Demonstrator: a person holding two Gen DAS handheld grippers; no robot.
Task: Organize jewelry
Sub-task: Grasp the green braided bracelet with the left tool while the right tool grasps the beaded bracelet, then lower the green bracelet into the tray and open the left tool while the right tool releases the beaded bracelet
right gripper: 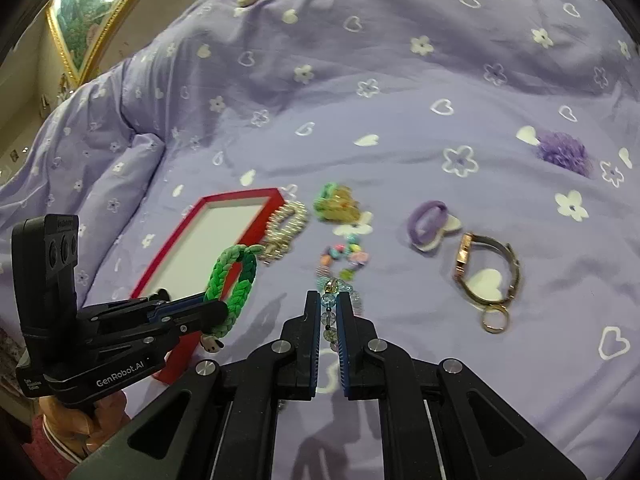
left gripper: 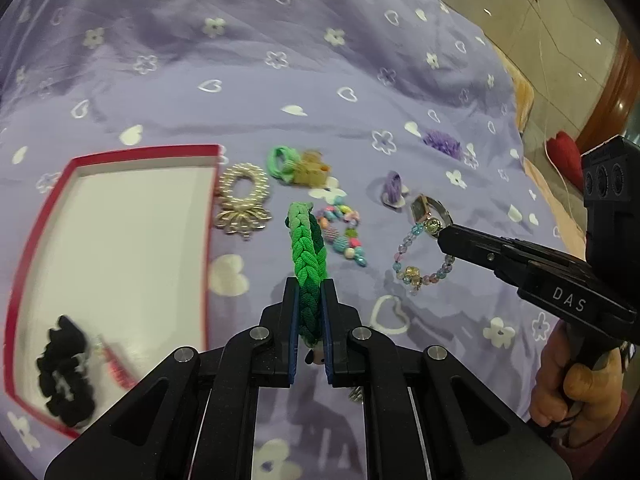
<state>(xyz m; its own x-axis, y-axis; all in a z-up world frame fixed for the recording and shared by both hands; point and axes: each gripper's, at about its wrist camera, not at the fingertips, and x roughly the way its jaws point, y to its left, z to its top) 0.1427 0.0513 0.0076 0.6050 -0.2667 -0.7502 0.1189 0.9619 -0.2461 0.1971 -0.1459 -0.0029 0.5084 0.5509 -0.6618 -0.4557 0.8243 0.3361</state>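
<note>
Red-rimmed and white inside, the shallow box (left gripper: 120,240) lies at the left on the lilac bedspread (left gripper: 280,60). It holds a black scrunchie (left gripper: 64,372) in its near corner, with a small pink-red piece (left gripper: 116,368) just beside that; the rest of its floor is bare. Just outside the box's right wall lies a pearl hair tie (left gripper: 242,196) with a gold flower. Further right and beyond it sits a mint-green tie (left gripper: 300,166) with a yellowish charm. The left gripper (left gripper: 310,292) is clenched on a green braided bracelet (left gripper: 306,248), which juts up from between its pads, clear of the bed. A pastel bead bracelet (left gripper: 342,232) rests just right of it on the cover. A purple tie (left gripper: 394,188) and a watch (right gripper: 486,270) lie further right, with a small ring (right gripper: 495,320) at the watch's near end. The right gripper (right gripper: 329,300) grasps a clear-bead bracelet (left gripper: 420,258), its loop dangling under the tips. A purple fluffy pompom (left gripper: 442,142) lies well apart at the far right.
</note>
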